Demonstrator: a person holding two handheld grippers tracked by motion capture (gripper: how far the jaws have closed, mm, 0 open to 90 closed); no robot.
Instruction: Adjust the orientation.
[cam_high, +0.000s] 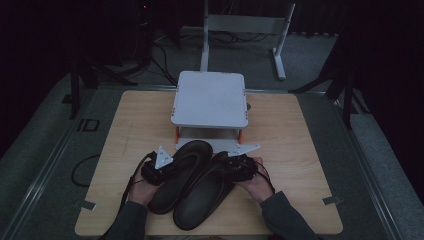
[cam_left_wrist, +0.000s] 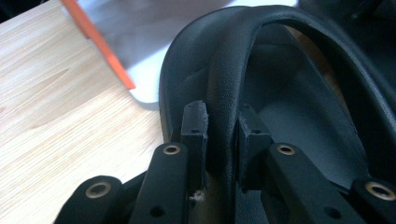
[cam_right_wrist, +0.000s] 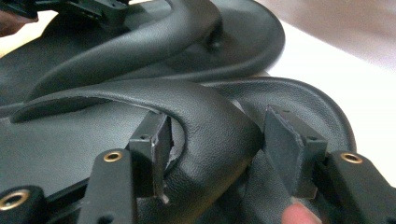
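Two black sandals lie side by side on the wooden table (cam_high: 130, 130), toes toward a white stand (cam_high: 210, 97). My left gripper (cam_high: 170, 168) is at the left sandal (cam_high: 182, 180). In the left gripper view, the left gripper (cam_left_wrist: 223, 123) is shut on that sandal's strap (cam_left_wrist: 233, 56), a pad pressing on each side. My right gripper (cam_high: 229, 165) is at the right sandal (cam_high: 202, 202). In the right gripper view, the right gripper (cam_right_wrist: 215, 135) straddles that strap (cam_right_wrist: 205, 107): the left pad touches it and a thin gap stays at the right pad (cam_right_wrist: 282, 140).
The stand has orange legs (cam_left_wrist: 100, 46) and a low white plate (cam_left_wrist: 154, 42) at the left sandal's toe. Bare wood (cam_left_wrist: 56, 102) spreads left of the sandals. The left sandal (cam_right_wrist: 243, 37) and the left gripper (cam_right_wrist: 93, 9) lie beyond the right gripper's jaws. Cables trail off the near edge.
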